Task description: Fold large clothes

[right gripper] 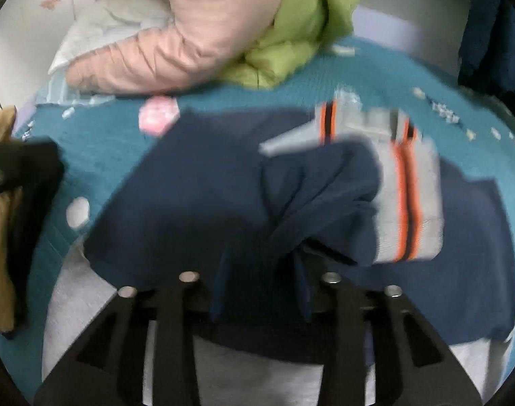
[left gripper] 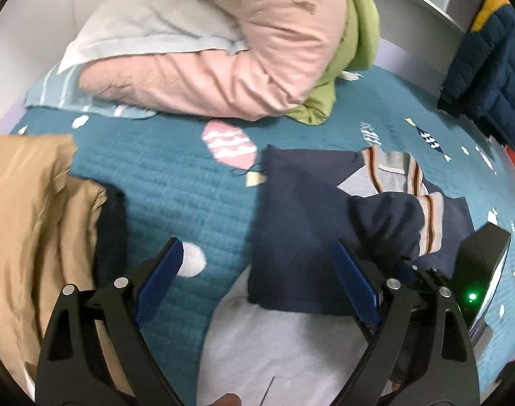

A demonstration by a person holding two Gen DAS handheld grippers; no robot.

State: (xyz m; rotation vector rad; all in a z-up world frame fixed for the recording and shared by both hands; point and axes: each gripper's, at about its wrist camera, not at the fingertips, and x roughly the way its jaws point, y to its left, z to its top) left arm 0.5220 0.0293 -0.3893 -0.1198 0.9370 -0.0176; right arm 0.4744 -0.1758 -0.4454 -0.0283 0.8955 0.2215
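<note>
On the teal quilted bed point(left gripper: 176, 182), the left gripper point(left gripper: 257, 280) gapes apart, while the right gripper point(right gripper: 262, 284), blurred, pinches the navy sweater's grey-cuffed sleeve point(right gripper: 318, 196).

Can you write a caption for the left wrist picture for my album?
Open left tool hovers over a navy sweater on the teal bedspread.

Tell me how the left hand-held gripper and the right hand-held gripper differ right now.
The left hand-held gripper is wide open and empty above the teal quilt; the right hand-held gripper is shut on the navy sweater, pinching bunched fabric. Both have black frames with blue finger pads.
</note>
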